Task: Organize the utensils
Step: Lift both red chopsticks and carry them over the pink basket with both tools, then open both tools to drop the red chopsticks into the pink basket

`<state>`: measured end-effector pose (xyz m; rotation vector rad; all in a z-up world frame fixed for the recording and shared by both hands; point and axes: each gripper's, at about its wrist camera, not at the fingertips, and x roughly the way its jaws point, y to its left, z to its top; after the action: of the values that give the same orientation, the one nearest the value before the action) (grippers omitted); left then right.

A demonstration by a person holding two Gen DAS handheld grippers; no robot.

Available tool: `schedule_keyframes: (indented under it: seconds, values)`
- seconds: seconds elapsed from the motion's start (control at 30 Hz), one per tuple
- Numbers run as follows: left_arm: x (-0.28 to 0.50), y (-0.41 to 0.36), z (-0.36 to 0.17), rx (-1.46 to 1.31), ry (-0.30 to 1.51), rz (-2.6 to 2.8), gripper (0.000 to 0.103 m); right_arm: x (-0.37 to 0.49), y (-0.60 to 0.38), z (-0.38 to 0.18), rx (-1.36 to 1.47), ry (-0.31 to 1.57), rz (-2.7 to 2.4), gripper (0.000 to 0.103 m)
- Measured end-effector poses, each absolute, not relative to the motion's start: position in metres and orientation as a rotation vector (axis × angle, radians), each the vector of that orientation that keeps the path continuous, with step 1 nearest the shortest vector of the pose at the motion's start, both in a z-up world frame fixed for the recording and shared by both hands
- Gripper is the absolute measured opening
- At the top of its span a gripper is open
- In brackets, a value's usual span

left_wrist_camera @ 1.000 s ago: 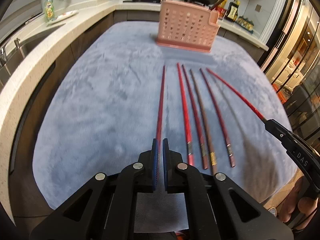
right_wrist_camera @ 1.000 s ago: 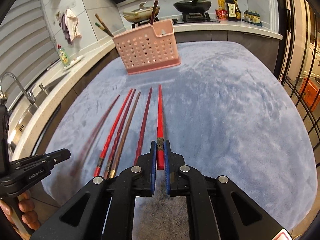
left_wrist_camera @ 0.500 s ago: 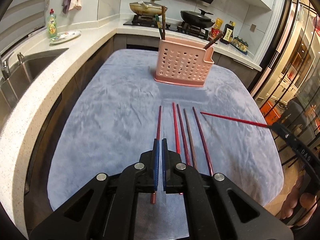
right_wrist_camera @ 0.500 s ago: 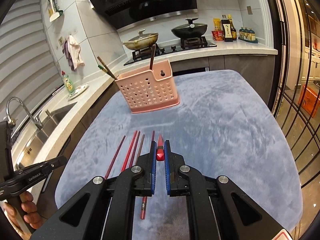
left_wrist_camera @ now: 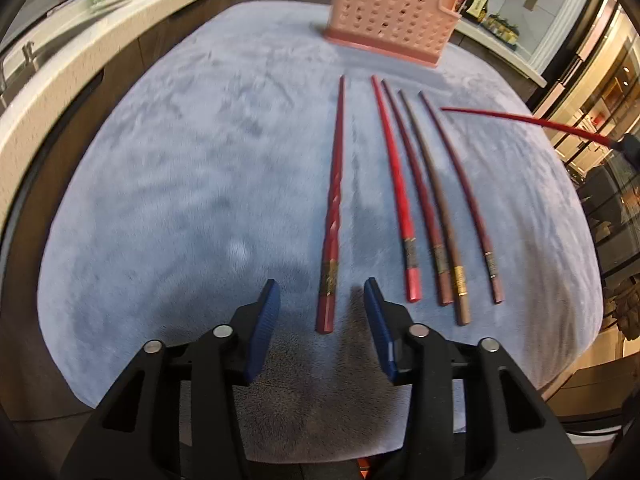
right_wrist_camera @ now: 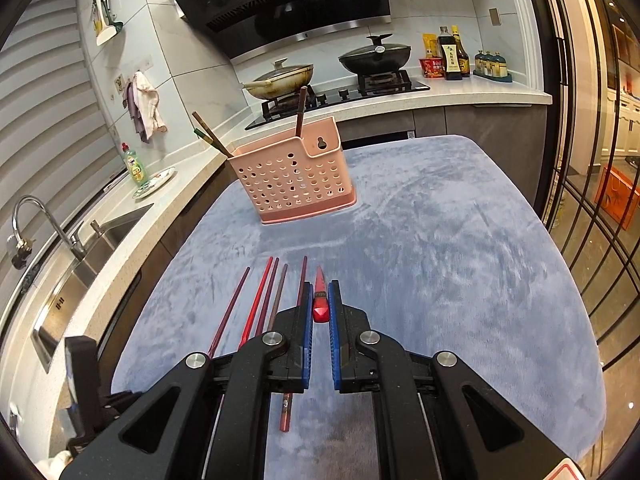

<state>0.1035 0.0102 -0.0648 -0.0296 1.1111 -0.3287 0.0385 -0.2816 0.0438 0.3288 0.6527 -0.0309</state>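
Several red and brown chopsticks lie side by side on the blue-grey cloth. My left gripper is open low over the cloth, its blue pads either side of the butt of a twisted red chopstick. My right gripper is shut on a bright red chopstick and holds it above the cloth, pointing forward; that chopstick also shows in the left wrist view at the right. The pink perforated utensil basket stands at the far end, upright, with a few chopsticks in it.
A sink and counter run along the left, with a soap bottle and a plate. A stove with a wok and a pan is behind the basket. Glass partition on the right.
My left gripper has opened and let go of the twisted chopstick, which now lies on the cloth, and it has dropped lower. My right gripper has risen with its red chopstick.
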Motion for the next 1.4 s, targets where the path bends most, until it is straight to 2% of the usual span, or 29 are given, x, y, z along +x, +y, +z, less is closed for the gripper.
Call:
schedule_keyframes:
  seconds: [0.1,0.17,0.23,0.53,0.97,1.4]
  values:
    - [0.104,0.007,-0.066,-0.01,1.093,-0.325,0.032,0.039,-0.281,0.042,0.329,0.659,-0.03,0.007]
    - [0.105,0.007,-0.067,-0.004,1.091,-0.316,0.023,0.039,-0.279,0.04,0.331,0.663,-0.029,0.007]
    - [0.106,0.008,-0.067,-0.007,1.092,-0.32,0.008,0.038,-0.278,0.039,0.331,0.665,-0.027,0.007]
    - [0.108,0.009,-0.023,-0.034,1.026,-0.353,0.007,0.039,-0.281,0.059,0.319,0.624,-0.024,0.007]
    - [0.171,-0.004,0.106,-0.021,0.768,-0.35,0.007,0.088,-0.294,0.14,0.318,0.45,0.004,0.007]
    - [0.26,-0.044,0.23,-0.063,0.496,-0.334,0.007,0.191,-0.315,0.228,0.372,0.265,0.007,0.007]
